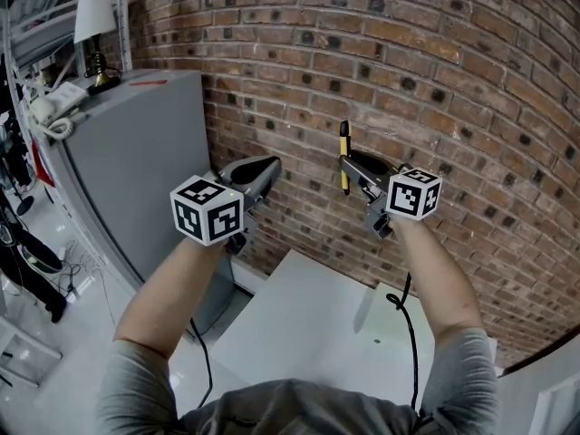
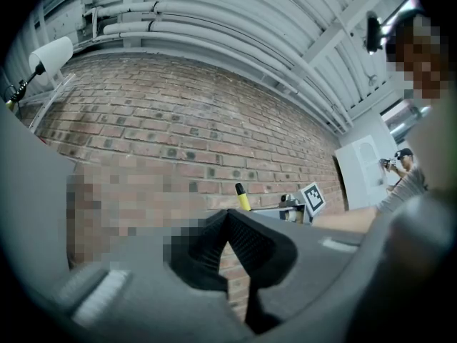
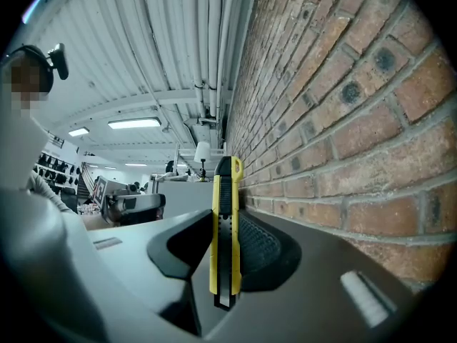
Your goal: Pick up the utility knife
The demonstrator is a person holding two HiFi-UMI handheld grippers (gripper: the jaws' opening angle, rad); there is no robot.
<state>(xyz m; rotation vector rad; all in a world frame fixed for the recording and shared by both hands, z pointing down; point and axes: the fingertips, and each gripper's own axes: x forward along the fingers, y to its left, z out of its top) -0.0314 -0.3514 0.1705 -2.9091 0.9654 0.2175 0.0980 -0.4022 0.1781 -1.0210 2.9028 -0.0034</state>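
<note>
Grey sleeve [image 1: 136, 379] nearest, at 7 o'clock in head view. Right gripper [image 3: 227, 224] pinches the utility knife [image 3: 226, 191]. Knife stands upright between the pads, running 12 to 6 o'clock. Brick wall [image 3: 343, 120] at 3. Left gripper [image 2: 230, 216]: jaws pressed together, empty.

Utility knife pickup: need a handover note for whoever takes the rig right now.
Right gripper: shut on the utility knife, gripped across its yellow and black body. The knife stands upright, with its end sticking up above the jaws.
Left gripper: jaws together, nothing between them, held up beside the right one.
Both grippers are raised in front of the brick wall, well above the white table.
Done: the knife is picked up and off any surface.
Left: nothing of the pick itself. Just hold the grip steady.
</note>
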